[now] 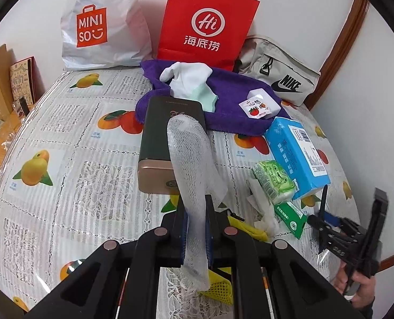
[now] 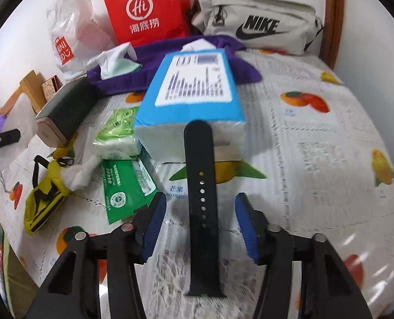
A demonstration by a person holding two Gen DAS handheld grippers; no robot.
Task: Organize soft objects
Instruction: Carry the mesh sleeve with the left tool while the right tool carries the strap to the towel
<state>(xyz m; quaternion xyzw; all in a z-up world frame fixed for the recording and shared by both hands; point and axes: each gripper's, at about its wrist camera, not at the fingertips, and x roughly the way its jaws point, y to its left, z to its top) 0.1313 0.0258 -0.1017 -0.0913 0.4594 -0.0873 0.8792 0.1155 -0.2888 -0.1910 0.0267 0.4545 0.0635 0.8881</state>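
Note:
My left gripper (image 1: 197, 228) is shut on a white foam net sleeve (image 1: 189, 154), which sticks up and forward from between the pads. My right gripper (image 2: 200, 223) is open. A black watch strap (image 2: 200, 199) lies lengthwise between its blue pads, with a gap on each side. The strap's far end reaches the blue tissue pack (image 2: 194, 85). In the left wrist view the right gripper (image 1: 327, 223) sits low at the right edge, held by a hand (image 1: 361, 287), with the strap (image 1: 323, 199) at its tip.
A purple towel (image 1: 231, 103) carries a white sock (image 1: 189, 79) and a small white packet (image 1: 260, 105). A dark box (image 1: 167, 138), green tissue pack (image 1: 274, 183), green wrapper (image 2: 122, 186) and yellow pouch (image 2: 45, 202) crowd the fruit-print tablecloth (image 1: 64, 138). Bags line the back wall.

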